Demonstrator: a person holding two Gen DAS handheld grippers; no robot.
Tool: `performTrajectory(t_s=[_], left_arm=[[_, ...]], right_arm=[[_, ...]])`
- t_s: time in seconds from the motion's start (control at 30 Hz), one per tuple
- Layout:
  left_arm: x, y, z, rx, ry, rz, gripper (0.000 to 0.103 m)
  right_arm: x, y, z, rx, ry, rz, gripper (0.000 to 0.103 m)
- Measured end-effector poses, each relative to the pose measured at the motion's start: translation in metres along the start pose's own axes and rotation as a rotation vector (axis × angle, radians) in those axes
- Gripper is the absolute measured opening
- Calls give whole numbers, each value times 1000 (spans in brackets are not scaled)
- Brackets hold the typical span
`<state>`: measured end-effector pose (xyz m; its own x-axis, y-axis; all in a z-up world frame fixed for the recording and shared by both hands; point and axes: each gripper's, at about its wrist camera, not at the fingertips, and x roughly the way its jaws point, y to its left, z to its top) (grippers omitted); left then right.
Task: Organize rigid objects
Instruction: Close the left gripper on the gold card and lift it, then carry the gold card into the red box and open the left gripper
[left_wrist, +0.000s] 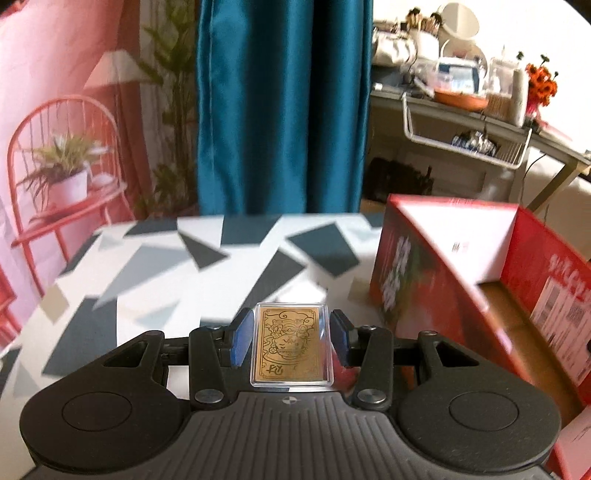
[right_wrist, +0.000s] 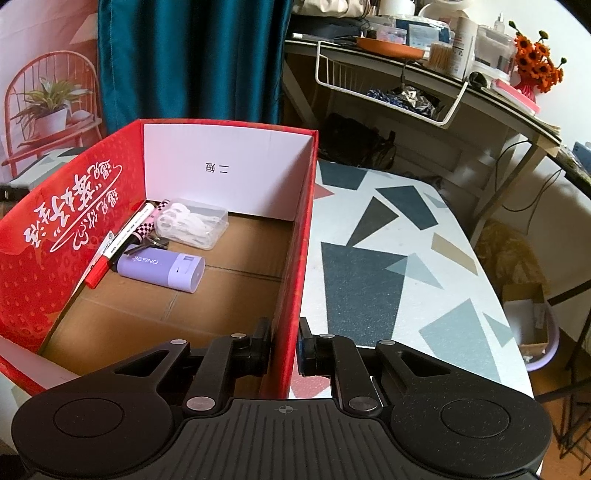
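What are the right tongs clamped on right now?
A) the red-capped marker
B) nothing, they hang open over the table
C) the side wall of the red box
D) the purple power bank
C: in the right wrist view the right tongs are shut on the near side wall of the red box, while the purple power bank and red-capped marker lie untouched inside.

Left claw (left_wrist: 291, 345) tilted down, pads pressed on clear-cased gold card (left_wrist: 290, 347). Right claw (right_wrist: 284, 350) angled steeply down, pinched tight on red box wall (right_wrist: 295, 258).
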<state>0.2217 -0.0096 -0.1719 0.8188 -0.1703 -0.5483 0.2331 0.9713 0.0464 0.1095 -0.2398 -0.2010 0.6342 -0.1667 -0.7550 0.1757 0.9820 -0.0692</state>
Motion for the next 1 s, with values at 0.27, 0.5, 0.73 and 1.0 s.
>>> performTrajectory(t_s=[0.27, 0.5, 0.73, 1.0], left_arm=[[-6, -26, 33, 66, -71, -101, 48], [-6, -61, 49, 140, -101, -216, 48], [10, -89, 47, 217, -95, -253, 48], [33, -105, 42, 305, -64, -258, 48]], right_arm=[[0, 0, 0, -1, 0, 0, 13], [0, 0, 0, -4, 0, 3, 13], [0, 1, 0, -5, 0, 5, 14], [1, 1, 0, -4, 0, 5, 14]])
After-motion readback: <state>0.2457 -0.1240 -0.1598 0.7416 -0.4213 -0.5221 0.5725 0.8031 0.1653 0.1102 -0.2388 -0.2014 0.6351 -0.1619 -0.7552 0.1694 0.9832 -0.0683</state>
